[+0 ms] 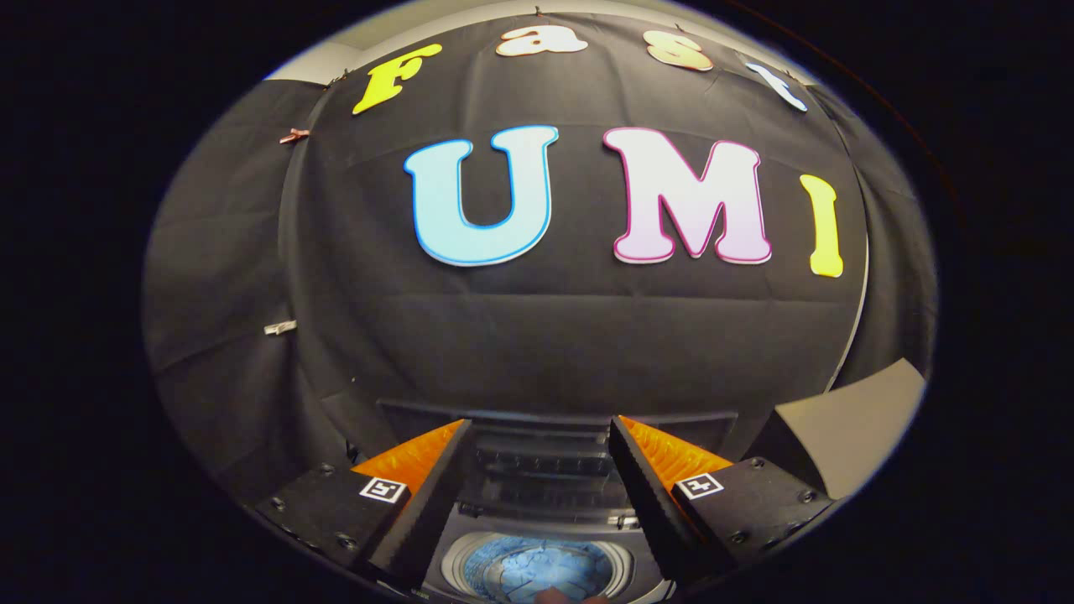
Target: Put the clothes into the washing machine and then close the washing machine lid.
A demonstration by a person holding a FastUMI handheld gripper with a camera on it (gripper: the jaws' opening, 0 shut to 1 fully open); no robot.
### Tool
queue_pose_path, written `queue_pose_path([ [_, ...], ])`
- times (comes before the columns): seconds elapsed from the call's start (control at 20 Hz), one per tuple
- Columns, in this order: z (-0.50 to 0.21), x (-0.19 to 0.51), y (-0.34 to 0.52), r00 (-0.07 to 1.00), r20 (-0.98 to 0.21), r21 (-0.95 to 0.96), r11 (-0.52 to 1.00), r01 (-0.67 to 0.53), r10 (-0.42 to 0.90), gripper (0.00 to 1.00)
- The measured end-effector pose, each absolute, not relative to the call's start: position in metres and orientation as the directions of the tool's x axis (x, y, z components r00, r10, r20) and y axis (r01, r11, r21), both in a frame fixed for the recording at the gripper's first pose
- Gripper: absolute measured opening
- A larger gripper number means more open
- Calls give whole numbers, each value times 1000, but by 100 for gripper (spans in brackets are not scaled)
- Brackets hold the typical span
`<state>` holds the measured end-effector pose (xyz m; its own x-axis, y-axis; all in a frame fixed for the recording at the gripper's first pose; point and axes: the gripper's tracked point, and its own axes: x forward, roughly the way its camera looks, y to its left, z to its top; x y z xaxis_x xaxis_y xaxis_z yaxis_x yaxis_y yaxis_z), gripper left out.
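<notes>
Gripper point(537, 440) fingers spread, empty, above the washing machine point(537, 537); its raised lid point(545, 470) looks rigid, so push its upper edge.

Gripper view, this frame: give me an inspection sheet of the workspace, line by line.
Surface: grey floor patch to the right of the machine.
Job's things: washing machine below and ahead of the fingers, lid up; blue fabric in the drum; whether all the clothes are in cannot be told.
Clutter: nothing seen.
Grippers: gripper open, fingers apart over the drum opening, holding nothing.
Cables: nothing seen.
Surroundings: black cloth wall behind the machine, with small clips on its left side.
</notes>
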<state>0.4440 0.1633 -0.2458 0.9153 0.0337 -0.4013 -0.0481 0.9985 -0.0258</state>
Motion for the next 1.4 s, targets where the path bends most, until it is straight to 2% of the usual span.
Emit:
queue_pose_path([
  [0.25, -234, 490, 146, 935, -354, -38, 999, 17, -30, 100],
  [0.6, -268, 536, 125, 905, -418, -78, 995, 56, -84, 100],
  [1.05, -324, 534, 114, 842, -532, -84, 995, 50, -87, 100],
  [1.4, -325, 526, 115, 851, -521, -51, 997, 50, -69, 100],
])
